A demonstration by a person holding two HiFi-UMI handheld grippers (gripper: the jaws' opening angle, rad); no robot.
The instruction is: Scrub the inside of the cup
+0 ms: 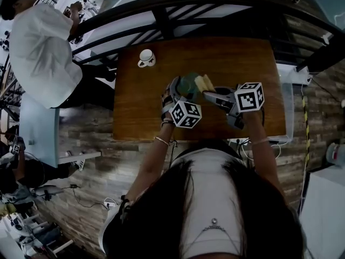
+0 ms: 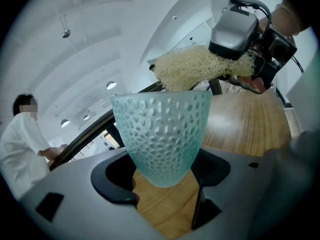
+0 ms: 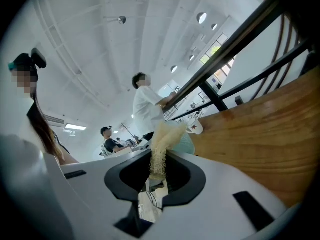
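Gripping the dimpled green cup (image 2: 160, 134) near its base, your left gripper (image 2: 162, 180) holds it above the wooden table (image 1: 140, 101); your right gripper (image 3: 155, 176) is clamped on a fibrous sponge (image 3: 159, 149) just beside the cup's rim.

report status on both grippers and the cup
Left gripper shut on cup. Right gripper shut on loofah, at cup rim. White mug stands apart, not in the way.
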